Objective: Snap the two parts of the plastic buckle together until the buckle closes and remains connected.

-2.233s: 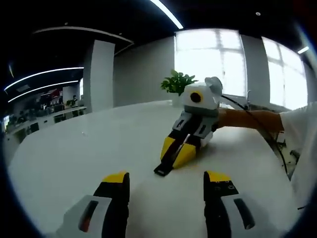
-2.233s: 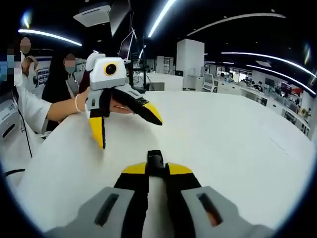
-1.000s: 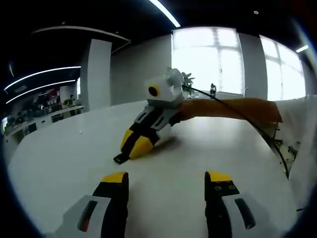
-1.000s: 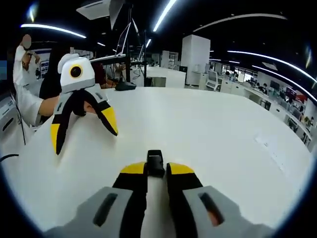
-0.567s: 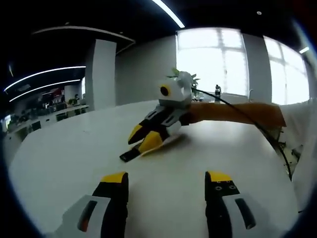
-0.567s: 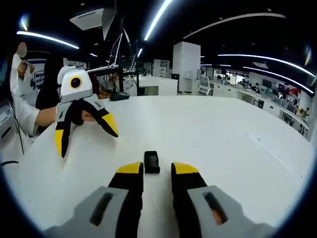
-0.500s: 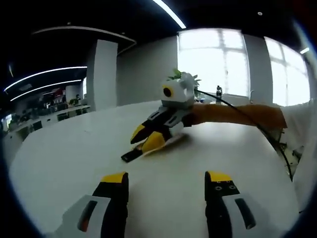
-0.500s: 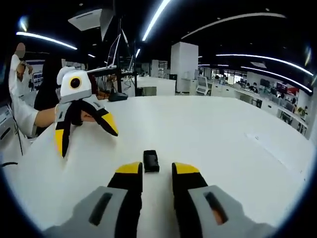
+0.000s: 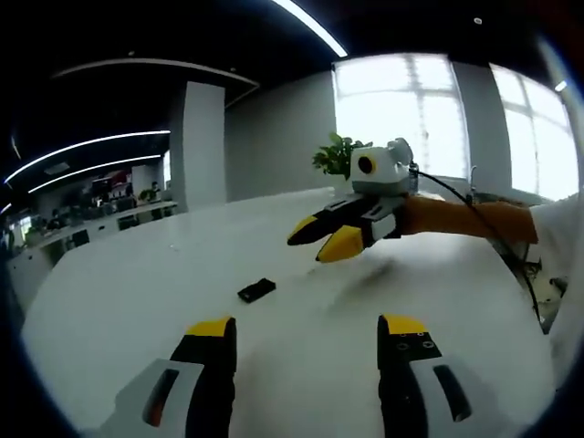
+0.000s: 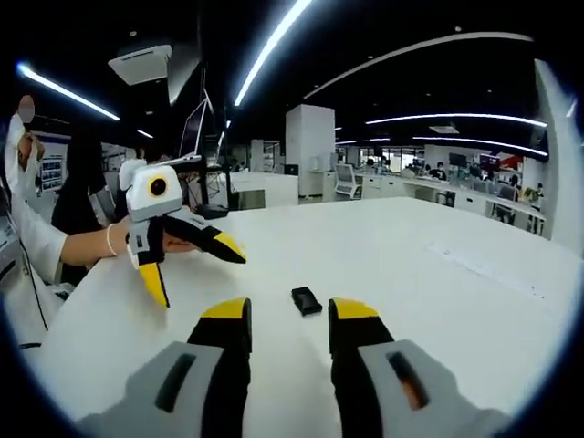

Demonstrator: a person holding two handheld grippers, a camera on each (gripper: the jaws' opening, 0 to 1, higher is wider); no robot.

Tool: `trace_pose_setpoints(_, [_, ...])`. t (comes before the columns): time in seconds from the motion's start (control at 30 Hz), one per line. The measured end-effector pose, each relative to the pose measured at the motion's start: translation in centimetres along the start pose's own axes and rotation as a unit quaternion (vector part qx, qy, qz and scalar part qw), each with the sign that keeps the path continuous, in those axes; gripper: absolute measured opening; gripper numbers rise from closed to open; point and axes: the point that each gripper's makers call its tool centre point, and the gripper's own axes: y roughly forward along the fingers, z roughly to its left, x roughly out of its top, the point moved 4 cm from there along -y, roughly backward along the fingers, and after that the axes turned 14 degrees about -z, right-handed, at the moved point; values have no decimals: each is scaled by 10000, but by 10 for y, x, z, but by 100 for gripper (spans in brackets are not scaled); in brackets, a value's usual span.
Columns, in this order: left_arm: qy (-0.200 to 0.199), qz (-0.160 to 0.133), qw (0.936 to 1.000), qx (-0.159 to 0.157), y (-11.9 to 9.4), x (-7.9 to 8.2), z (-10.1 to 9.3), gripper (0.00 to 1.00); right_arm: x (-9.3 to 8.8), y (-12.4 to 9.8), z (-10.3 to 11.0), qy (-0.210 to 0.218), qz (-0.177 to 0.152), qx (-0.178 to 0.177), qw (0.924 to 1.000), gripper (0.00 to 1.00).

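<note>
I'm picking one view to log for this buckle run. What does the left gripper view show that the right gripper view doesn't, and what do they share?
Left gripper view alone: bright windows and a potted plant behind the right gripper, which hangs open above the table.

Right gripper view alone: a long office hall with ceiling light strips, a white pillar, and the left gripper, open, held in a hand.

Both: the white table and the small black buckle piece lying free on it, gripped by neither.
</note>
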Motion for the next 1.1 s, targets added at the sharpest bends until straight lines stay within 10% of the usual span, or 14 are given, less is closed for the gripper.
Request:
trace_pose_setpoints(0.27, [-307,-517,9979,227,-10,22,-7,65,5,-28,22,-24,22,-374,9993,49])
trace_pose_setpoints(1.1, [-180,-544,9959,707,-52,55,-38,75,42,-54,92,-455,256,-630,9966,69])
